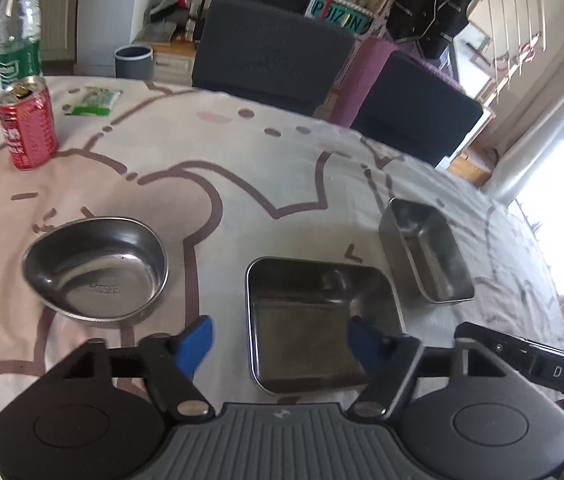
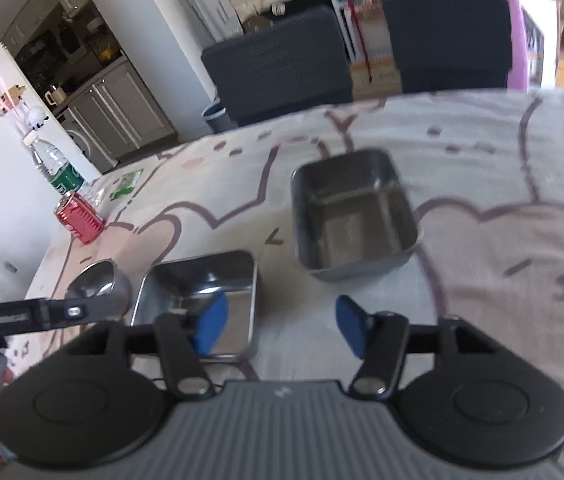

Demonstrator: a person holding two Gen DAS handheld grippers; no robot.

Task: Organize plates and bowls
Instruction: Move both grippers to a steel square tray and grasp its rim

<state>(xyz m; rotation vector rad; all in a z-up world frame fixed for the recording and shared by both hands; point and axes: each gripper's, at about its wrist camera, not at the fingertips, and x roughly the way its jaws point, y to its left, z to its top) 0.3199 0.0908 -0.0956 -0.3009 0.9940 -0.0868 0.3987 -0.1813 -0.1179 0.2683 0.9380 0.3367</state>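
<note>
Blue fingers of both the left gripper and right gripper stand apart, empty. Square tray, round bowl and deep tin sit separately on the tabletop; thin, stiff, slippery steel, probably light. Pinch a rim wall.

On the tablecloth the round bowl lies left, the square tray in the middle, the deep tray right; can and bottle stand far left
</note>
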